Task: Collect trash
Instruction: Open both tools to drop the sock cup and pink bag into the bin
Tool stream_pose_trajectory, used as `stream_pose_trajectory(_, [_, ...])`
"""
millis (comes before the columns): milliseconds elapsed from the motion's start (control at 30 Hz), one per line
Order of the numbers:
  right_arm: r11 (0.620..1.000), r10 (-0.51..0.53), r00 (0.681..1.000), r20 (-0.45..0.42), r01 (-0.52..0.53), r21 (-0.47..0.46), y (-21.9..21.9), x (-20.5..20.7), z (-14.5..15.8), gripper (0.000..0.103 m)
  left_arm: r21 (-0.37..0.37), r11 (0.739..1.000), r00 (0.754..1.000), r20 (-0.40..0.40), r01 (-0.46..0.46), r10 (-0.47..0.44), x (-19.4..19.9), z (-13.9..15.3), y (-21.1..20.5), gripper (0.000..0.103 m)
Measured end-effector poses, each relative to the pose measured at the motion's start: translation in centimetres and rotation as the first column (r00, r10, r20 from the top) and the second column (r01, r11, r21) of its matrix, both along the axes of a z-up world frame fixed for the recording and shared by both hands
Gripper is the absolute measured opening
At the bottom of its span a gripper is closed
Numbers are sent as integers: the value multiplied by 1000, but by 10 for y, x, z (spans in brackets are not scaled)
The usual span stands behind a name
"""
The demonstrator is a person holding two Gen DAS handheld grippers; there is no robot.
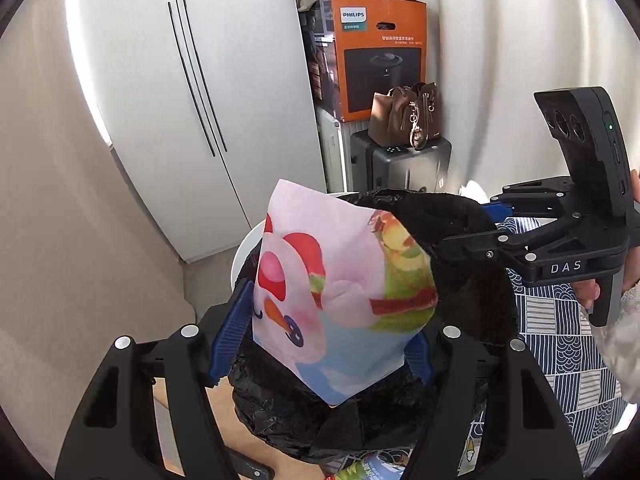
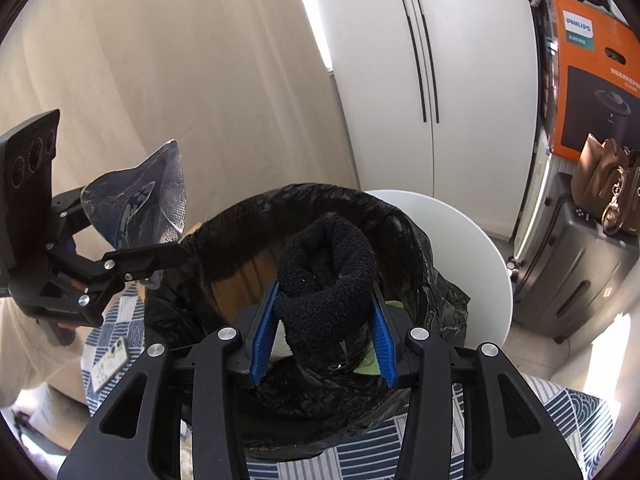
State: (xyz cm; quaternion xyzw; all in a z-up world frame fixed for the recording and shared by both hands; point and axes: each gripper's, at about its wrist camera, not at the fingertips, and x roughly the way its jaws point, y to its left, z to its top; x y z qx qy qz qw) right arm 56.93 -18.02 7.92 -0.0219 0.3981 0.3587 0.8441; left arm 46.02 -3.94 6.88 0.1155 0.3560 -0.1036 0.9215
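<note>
White cabinet doors [image 2: 400,92] stand behind a bin lined with a black trash bag [image 2: 404,220]. The left hand-held gripper [image 1: 320,332] clamps an empty snack pouch [image 1: 336,288] above the bag's mouth, probably so it drops inside. The right hand-held gripper [image 2: 324,328] pinches a black fleece cloth [image 2: 328,272] between its blue pads, likewise over the opening.

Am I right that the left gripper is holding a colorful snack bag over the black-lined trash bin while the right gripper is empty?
Not quite. The right gripper is not empty: the right wrist view shows its blue pads clamped on a rolled black fleece cloth above the trash bin. The rest stands: the left gripper holds the colorful snack bag over that bin.
</note>
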Motion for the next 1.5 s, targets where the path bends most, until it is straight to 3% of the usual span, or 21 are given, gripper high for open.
stream_pose_trajectory(133, [1000, -19, 1000, 0, 19, -2, -4, 5, -1, 42, -6, 1000, 999, -34, -8, 7, 10, -5, -7, 75])
stream_pose_trajectory(200, [1000, -25, 1000, -7, 25, -3, -5, 6, -2, 44, 2, 1000, 999, -43, -22, 22, 10, -6, -8, 88])
stream_pose_trajectory(267, [1000, -31, 999, 6, 31, -3, -5, 3, 1, 52, 4, 999, 999, -38, -38, 39, 6, -3, -6, 94])
stream_pose_trajectory(333, [999, -30, 999, 23, 29, 13, -7, 2, 6, 70, 5, 999, 998, -42, -44, 44, 1, -1, -3, 96])
stream_pose_trajectory(600, [1000, -4, 997, 71, 4, -4, -6, -16, 17, 85, 26, 986, 985, -43, -164, 165, -26, 1, 16, 97])
stream_pose_trajectory(933, [998, 8, 992, 124, 0, -63, 5, -62, 34, 86, 18, 969, 968, -33, -247, 247, -79, 3, 48, 97])
stream_pose_trajectory(1233, [996, -35, 989, 143, 46, -74, 22, -117, 53, 87, 33, 966, 966, -22, -256, 257, -132, 0, 75, 97])
stream_pose_trajectory(1500, [992, -46, 990, 131, 61, -114, 40, -164, 49, 87, 19, 966, 965, -55, -257, 258, -172, -17, 93, 97])
